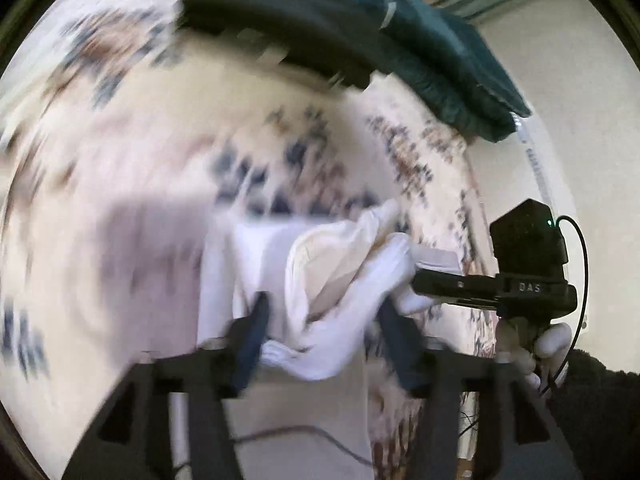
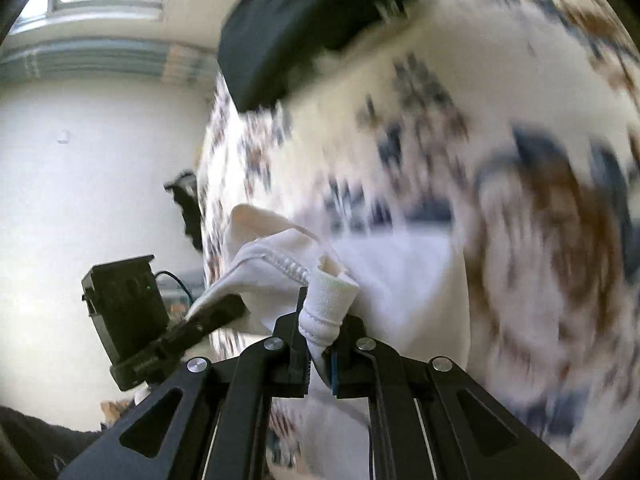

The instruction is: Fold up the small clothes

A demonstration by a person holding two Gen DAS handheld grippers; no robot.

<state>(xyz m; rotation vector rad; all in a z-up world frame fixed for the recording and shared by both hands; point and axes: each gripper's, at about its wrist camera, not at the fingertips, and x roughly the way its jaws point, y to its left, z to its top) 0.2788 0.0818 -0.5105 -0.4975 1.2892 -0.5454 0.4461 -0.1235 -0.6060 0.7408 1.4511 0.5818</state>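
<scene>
So, a small white garment (image 2: pixel 280 264) is seen lifted between the two grippers, above a bedspread (image 2: pixel 540 240) printed with blue and brown flowers. The right gripper (image 2: pixel 320 344) is clamped narrow on a ribbed cuff or hem of the white cloth, which is bunched up between its fingers and sticks out past the tips. The left gripper (image 1: pixel 324 328) is held fairly wide, with the white fabric (image 1: pixel 332 280) draped between its blue pads (image 1: pixel 256 332); whether those pads actually press on the cloth can't be told, since the picture is badly smeared. A gloved hand (image 1: pixel 548 340) is seen on the right gripper's handle in the left wrist view. Farther back on the bed, a dark folded garment (image 1: pixel 288 12) is laid beside a teal one (image 1: pixel 440 60). A pale wall (image 2: pixel 80 180) is visible behind.
</scene>
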